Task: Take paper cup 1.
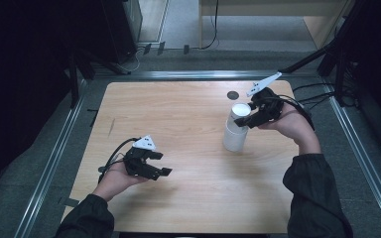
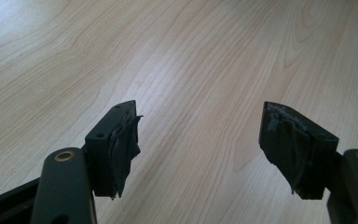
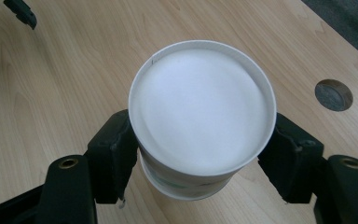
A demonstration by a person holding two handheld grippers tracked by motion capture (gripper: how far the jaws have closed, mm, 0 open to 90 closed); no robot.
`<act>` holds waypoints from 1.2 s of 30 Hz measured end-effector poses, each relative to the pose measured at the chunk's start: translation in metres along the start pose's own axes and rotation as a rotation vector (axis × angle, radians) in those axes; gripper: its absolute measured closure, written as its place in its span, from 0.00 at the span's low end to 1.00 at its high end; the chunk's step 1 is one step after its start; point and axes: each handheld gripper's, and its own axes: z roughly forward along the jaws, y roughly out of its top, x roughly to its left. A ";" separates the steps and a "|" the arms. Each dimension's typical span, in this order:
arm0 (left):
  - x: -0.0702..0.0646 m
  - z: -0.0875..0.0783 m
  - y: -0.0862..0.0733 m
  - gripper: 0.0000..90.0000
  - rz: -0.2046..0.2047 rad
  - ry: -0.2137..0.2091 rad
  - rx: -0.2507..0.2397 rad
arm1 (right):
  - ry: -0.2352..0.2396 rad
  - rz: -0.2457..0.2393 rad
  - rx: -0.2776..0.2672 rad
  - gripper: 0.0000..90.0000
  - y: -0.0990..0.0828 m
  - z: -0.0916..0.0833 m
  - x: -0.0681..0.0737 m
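Seemingly, right gripper (image 3: 200, 154) clamps stacked paper cups (image 3: 200, 116); left gripper (image 2: 200, 140) gapes empty.

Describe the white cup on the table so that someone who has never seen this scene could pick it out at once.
Start at the light wooden table and look to its far right part, near the small round hole. There a stack of white paper cups stands upside down, bases up, with the right gripper clamped on the top one. It is the table's sole white, upright object.

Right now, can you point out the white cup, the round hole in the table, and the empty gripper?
white cup (image 3: 203, 116), right gripper view, its white top.
round hole (image 3: 334, 94), right gripper view, its middle.
left gripper (image 1: 161, 163), high view, between its fingertips.
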 end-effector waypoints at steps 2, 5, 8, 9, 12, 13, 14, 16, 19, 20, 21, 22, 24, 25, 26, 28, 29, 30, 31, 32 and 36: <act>0.000 0.000 0.000 0.32 0.002 0.000 0.000 | 0.001 0.002 -0.004 0.36 0.000 -0.001 0.000; 0.000 0.000 0.000 0.32 0.003 -0.001 0.002 | 0.001 0.006 -0.014 0.36 0.001 -0.003 0.000; 0.000 0.001 0.000 0.32 0.002 -0.002 0.002 | -0.005 0.007 -0.019 0.36 0.002 -0.005 0.001; -0.001 0.001 0.000 0.32 0.004 -0.002 0.003 | -0.010 0.004 -0.020 0.37 0.002 -0.007 0.002; -0.001 0.001 0.000 0.32 0.009 -0.003 0.007 | -0.018 -0.001 -0.021 0.37 0.003 -0.009 0.004; -0.001 0.001 0.000 0.32 0.010 -0.004 0.008 | -0.021 -0.004 -0.023 0.37 0.004 -0.010 0.004; -0.001 0.001 0.000 0.32 0.011 -0.004 0.008 | -0.025 -0.001 -0.036 0.37 0.004 -0.013 0.004; -0.001 0.002 0.000 0.32 0.011 -0.004 0.010 | -0.029 0.003 -0.037 0.37 0.005 -0.014 0.004; -0.001 0.003 0.001 0.32 0.011 -0.006 0.010 | -0.036 -0.006 -0.043 0.37 0.006 -0.017 0.005; -0.001 0.003 0.001 0.32 0.008 -0.009 0.009 | -0.041 -0.005 -0.051 0.37 0.007 -0.019 0.006; -0.002 0.003 0.001 0.32 0.009 -0.008 0.011 | -0.041 -0.005 -0.051 0.37 0.007 -0.019 0.006; -0.002 0.003 0.001 0.32 0.009 -0.007 0.011 | -0.042 -0.010 -0.060 0.37 0.007 -0.020 0.006; -0.001 0.003 0.001 0.32 0.007 -0.010 0.011 | -0.044 -0.003 -0.067 0.37 0.007 -0.022 0.006; -0.001 0.003 0.001 0.32 0.009 -0.009 0.012 | -0.047 -0.006 -0.070 0.37 0.007 -0.022 0.006; -0.001 0.003 0.001 0.32 0.009 -0.008 0.011 | -0.050 -0.008 -0.076 0.37 0.008 -0.024 0.006; -0.001 0.003 0.001 0.32 0.007 -0.007 0.009 | -0.051 -0.008 -0.077 0.37 0.008 -0.025 0.007; 0.000 0.003 0.001 0.32 0.006 -0.007 0.009 | -0.053 -0.008 -0.078 0.37 0.008 -0.026 0.007; 0.000 0.003 0.001 0.32 0.006 -0.007 0.009 | -0.052 -0.007 -0.083 0.37 0.008 -0.027 0.007; -0.001 0.003 0.001 0.32 0.007 -0.007 0.009 | -0.058 -0.006 -0.089 0.37 0.009 -0.030 0.008; -0.001 0.003 0.001 0.32 0.008 -0.008 0.011 | -0.058 -0.006 -0.089 0.37 0.009 -0.030 0.008; -0.001 0.004 0.002 0.32 0.013 -0.011 0.015 | -0.076 -0.019 -0.118 0.37 0.012 -0.037 0.011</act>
